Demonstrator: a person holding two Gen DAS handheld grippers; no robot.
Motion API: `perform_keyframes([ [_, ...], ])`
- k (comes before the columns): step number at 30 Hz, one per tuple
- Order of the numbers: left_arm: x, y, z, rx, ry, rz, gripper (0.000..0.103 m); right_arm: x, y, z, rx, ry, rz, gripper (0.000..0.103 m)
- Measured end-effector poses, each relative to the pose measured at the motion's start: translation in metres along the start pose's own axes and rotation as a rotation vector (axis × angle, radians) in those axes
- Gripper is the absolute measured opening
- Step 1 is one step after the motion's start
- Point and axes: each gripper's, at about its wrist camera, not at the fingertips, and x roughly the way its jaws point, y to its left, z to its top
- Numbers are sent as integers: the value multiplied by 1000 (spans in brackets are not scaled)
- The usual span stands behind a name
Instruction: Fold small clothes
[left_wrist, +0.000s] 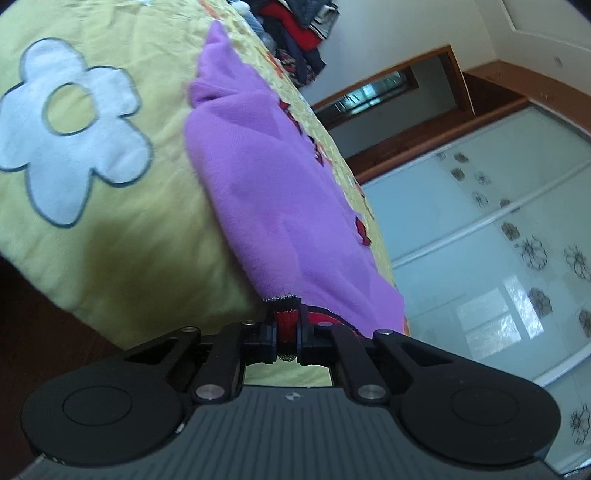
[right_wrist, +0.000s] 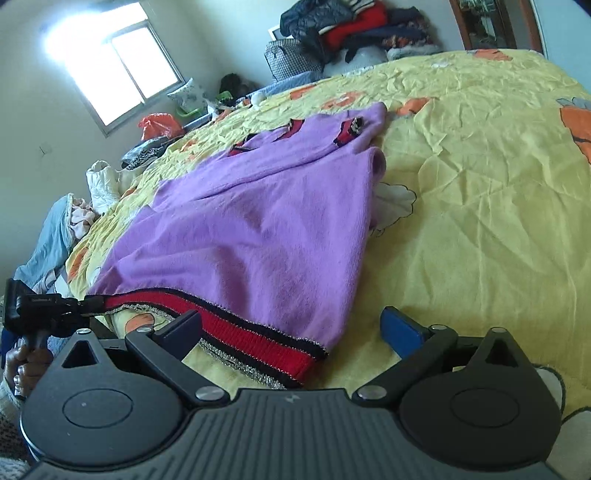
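With the left gripper (left_wrist: 287, 328) clenched on the sweater's (right_wrist: 258, 221) red hem (right_wrist: 255, 339), close the right gripper's (right_wrist: 291, 328) released jaws squarely on the hem between them.

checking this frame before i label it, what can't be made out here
- Purple sweater: its underside and any folded-under sleeve, hidden by its own top layer in both views.
- Left gripper: how much of the red hem it holds, hidden by its shut fingers, left wrist view.
- Clothes pile: single garments, too small and tangled, right wrist view.
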Motion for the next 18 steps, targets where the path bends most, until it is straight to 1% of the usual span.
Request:
perform_keyframes([
  [1,3,-1,2,5,11,27,8,1,0,0,1,-7,0,103],
  [3,7,-2,5,8,29,28,9,5,3,-2,-32,-25,-7,103],
  [4,9,-2,6,-2,31,30,9,7,6,-4,-63,-29,-26,103],
  [5,10,-2,8,-8,30,30,9,9,11,-5,-91,-31,-47,96],
  [6,10,-4,8,-3,22,37,9,10,16,-7,-111,-32,-56,86],
  [7,10,-4,9,-2,19,41,8,10,20,-10,-133,-37,-73,41],
  [8,11,-4,9,-6,20,43,8,11,23,-12,-146,-31,-93,4],
  [9,12,-4,9,-10,18,48,8,12,21,-14,-137,-27,-81,4],
  [12,11,-6,8,-15,2,50,8,6,15,-20,-90,-70,-51,4],
  [15,-1,-12,3,15,-42,43,7,-6,7,-20,9,-97,42,3],
  [17,-13,-19,-2,30,-79,30,7,-15,3,-17,79,-125,141,3],
  [18,-19,-22,-4,36,-103,13,7,-20,2,-15,110,-133,170,3],
])
